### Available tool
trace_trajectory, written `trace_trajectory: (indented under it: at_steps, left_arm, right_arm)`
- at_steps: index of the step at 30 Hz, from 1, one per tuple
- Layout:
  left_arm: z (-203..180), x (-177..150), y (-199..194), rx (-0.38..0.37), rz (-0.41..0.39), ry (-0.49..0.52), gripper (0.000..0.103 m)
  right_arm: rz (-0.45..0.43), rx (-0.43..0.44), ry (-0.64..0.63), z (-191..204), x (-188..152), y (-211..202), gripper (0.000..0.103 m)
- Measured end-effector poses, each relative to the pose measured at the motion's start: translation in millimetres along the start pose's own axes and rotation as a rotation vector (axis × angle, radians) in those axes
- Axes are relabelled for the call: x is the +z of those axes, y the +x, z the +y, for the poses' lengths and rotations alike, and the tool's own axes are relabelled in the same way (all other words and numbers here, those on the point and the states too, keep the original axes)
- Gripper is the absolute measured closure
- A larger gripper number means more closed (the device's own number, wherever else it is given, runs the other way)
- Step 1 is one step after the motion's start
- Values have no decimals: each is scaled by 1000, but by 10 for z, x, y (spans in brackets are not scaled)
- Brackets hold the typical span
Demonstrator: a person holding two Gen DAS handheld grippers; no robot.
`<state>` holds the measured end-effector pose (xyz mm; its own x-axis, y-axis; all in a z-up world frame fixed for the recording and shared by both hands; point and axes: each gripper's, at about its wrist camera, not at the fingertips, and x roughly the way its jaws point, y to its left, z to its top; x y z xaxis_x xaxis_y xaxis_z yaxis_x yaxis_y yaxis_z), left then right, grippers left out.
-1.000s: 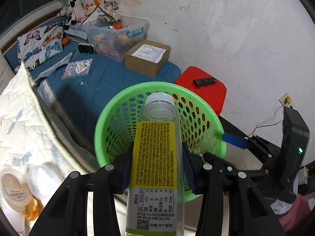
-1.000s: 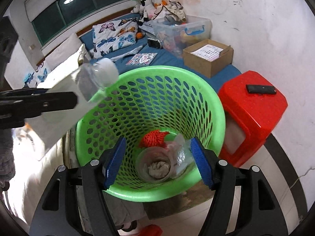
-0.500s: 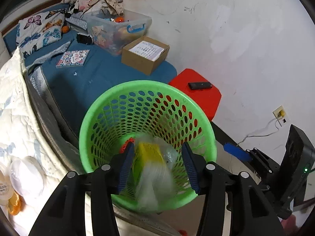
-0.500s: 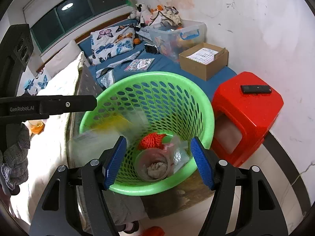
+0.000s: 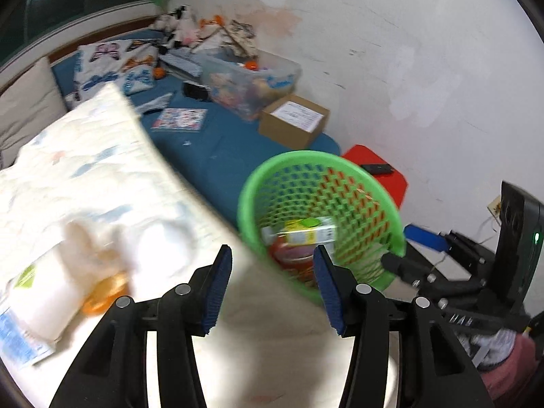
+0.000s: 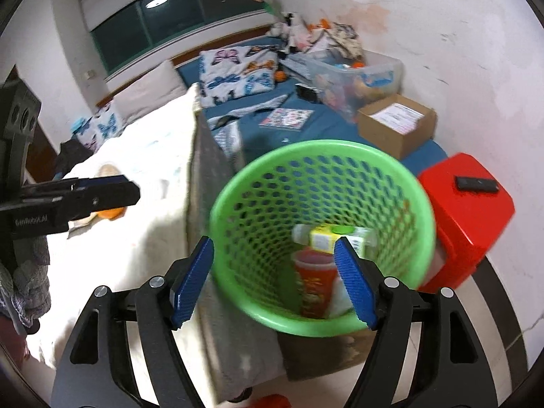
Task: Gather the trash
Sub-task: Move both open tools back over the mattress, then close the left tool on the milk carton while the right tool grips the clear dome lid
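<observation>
The left gripper (image 5: 272,284) is hanging with its ribbed blue pads spread wide, gripping nothing; the right gripper (image 6: 273,280) is gaping likewise. Beyond them, the clear plastic bottle (image 6: 335,236) with its yellow label is lying sideways inside the round, perforated green basket (image 6: 238,200), resting on a red cup (image 6: 314,280).

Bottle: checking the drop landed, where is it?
Both views show the bottle lying inside the green basket, atop a red cup, beside the bed.
</observation>
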<state>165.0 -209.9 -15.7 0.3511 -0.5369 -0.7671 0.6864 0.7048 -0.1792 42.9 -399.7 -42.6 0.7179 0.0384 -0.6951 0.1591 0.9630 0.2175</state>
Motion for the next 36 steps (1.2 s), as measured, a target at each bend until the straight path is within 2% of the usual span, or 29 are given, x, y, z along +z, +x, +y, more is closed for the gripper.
trace_trajectory:
  at_steps: [3, 6, 11, 16, 22, 30, 36]
  left_arm:
    - [253, -132, -207, 63, -17, 1, 55]
    - [545, -260, -445, 119, -35, -15, 48]
    - [884, -439, -782, 213, -67, 2, 43]
    - [1173, -570, -982, 283, -68, 22, 35]
    - [1438, -730, -1040, 342, -33, 59, 35]
    - [1547, -859, -1000, 362, -1, 177, 26]
    - [1592, -867, -886, 403, 37, 302, 25]
  right_arm:
    - [10, 32, -31, 205, 41, 70, 27]
    - [21, 59, -67, 416, 68, 143, 27]
    - [35, 103, -129, 754, 132, 260, 26]
    - [46, 129, -185, 1044, 177, 367, 24]
    - [89, 145, -224, 1286, 213, 645, 24]
    - [131, 146, -254, 1475, 315, 1048, 24]
    - [163, 147, -245, 1531, 358, 1270, 24]
